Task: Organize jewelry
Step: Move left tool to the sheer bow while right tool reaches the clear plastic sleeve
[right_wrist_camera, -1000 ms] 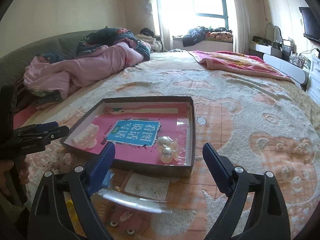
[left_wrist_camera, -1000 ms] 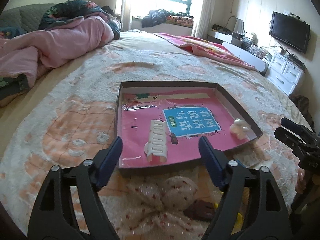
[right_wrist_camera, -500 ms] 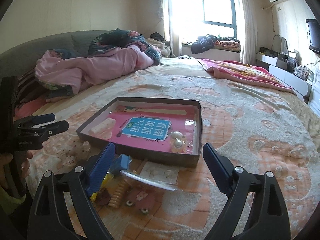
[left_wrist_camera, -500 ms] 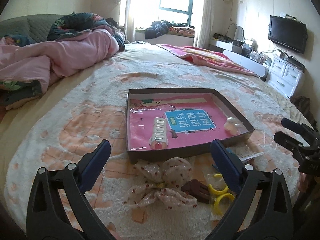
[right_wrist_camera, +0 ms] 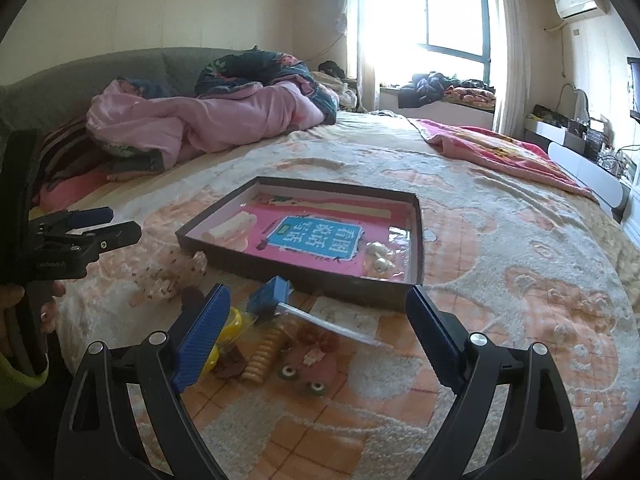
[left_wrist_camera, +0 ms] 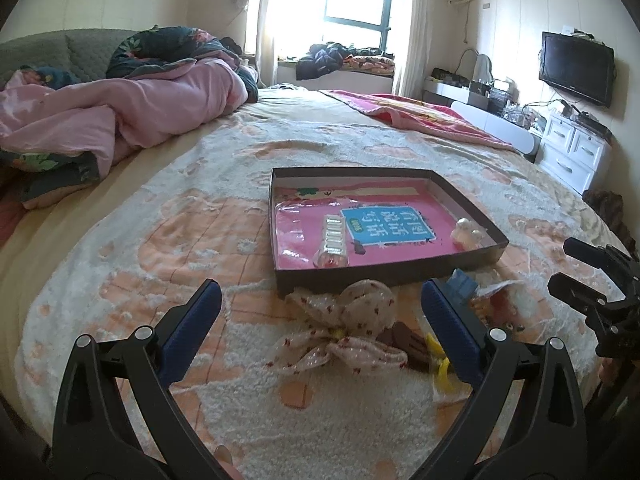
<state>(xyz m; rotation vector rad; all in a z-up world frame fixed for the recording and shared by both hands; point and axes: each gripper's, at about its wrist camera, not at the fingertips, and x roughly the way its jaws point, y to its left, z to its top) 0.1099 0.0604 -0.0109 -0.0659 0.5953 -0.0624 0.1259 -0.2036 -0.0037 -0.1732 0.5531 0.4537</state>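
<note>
Bow hairclip (left_wrist_camera: 344,332) on bedspread between open left jaws, untouched.

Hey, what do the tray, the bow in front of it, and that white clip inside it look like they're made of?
Tray: likely cardboard, matte dark outside, thin straight walls with sharp folded corners.
Bow: sheer fabric, probably organza or mesh, cream with small red dots; its loops crumple softly.
Clip: seems glossy white plastic, with molded ribs that catch the light.

bed (left_wrist_camera: 120,264) with tray (left_wrist_camera: 486,258), hair bow (left_wrist_camera: 344,332)
</note>
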